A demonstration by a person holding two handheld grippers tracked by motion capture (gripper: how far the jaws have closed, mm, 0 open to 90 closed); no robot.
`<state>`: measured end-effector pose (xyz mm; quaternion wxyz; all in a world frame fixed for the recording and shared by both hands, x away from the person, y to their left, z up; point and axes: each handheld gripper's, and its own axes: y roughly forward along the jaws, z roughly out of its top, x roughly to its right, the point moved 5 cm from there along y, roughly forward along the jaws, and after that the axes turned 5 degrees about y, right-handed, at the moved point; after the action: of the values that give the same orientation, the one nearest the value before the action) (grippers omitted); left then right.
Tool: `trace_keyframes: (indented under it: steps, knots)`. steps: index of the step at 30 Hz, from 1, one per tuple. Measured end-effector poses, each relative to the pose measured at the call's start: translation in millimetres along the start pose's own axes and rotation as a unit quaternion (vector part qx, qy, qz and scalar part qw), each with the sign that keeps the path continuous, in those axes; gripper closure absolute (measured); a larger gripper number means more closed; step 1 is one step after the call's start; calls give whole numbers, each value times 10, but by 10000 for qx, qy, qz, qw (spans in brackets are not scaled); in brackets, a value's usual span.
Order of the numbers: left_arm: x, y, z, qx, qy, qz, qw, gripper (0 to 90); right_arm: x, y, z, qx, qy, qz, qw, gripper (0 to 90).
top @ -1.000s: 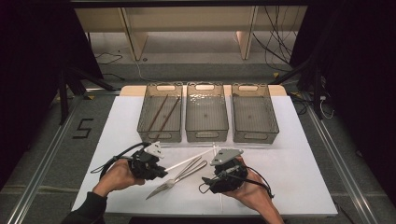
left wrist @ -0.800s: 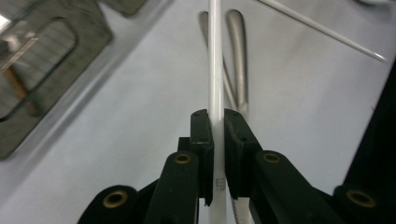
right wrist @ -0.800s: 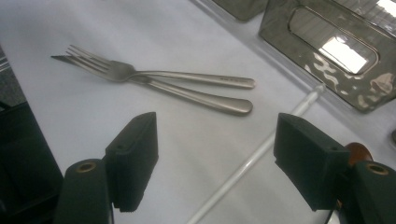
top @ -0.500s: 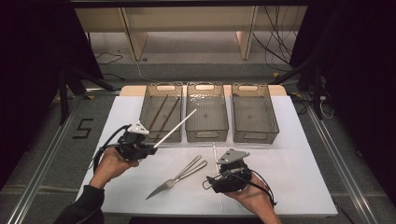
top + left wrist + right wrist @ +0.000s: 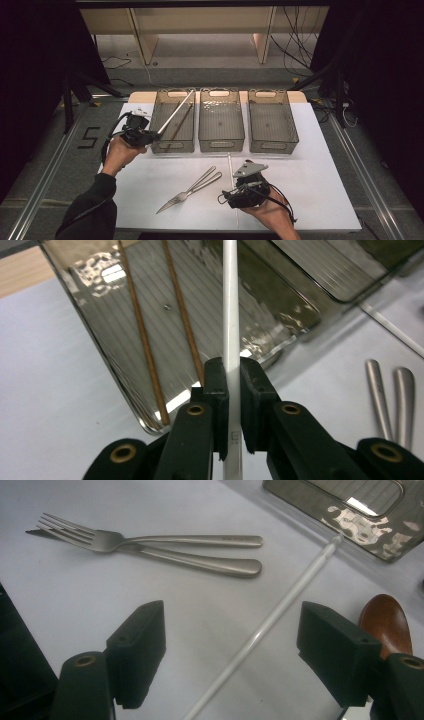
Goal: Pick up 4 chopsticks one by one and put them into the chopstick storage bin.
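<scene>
My left gripper (image 5: 146,135) (image 5: 230,385) is shut on a white chopstick (image 5: 175,111) (image 5: 230,300), which slants up over the left bin (image 5: 170,149) (image 5: 280,305). Two brown chopsticks (image 5: 179,127) (image 5: 142,340) lie in that bin. Near the table's front, my right gripper (image 5: 232,192) (image 5: 232,625) stands open, its jaws having just been opening. A second white chopstick (image 5: 230,167) (image 5: 270,622) lies on the table between them, untouched.
A fork (image 5: 187,190) (image 5: 80,532) lies across another metal utensil (image 5: 210,566) left of the right gripper. A brown wooden spoon (image 5: 387,620) sits by its right jaw. The middle bin (image 5: 221,146) and right bin (image 5: 274,147) stand behind.
The left hand has carried its white chopstick from the table's middle up and away to the left, over the left bin. The right hand has stayed put.
</scene>
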<state>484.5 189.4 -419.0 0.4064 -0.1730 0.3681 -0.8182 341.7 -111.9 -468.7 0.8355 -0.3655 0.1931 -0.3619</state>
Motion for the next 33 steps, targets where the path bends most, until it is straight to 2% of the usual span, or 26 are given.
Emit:
trace_keyframes:
  steps: [5, 8, 12, 19, 31, 33]
  knots:
    - [-146, 104, 110, -16, -91, 197, 9998, 829, -3, 11, -12, -18, 2, 20, 10000, 282]
    - [-205, 192, 160, 7, -203, 161, 9997, 829, -6, 18, -15, -34, -12, 26, 10000, 282]
    - [-307, 353, 187, -112, -329, 222, 9992, 829, -15, 21, -17, -44, -10, 53, 10000, 283]
    - [-379, 458, 185, -221, -445, 265, 9984, 827, -17, 28, -22, -57, -14, 70, 10000, 283]
    - [-395, 614, 135, -510, -590, 303, 9965, 822, -25, 34, -24, -70, -35, 106, 9999, 289]
    - [-378, 632, 128, -561, -586, 232, 9964, 815, -27, 32, -23, -66, -34, 122, 9999, 290]
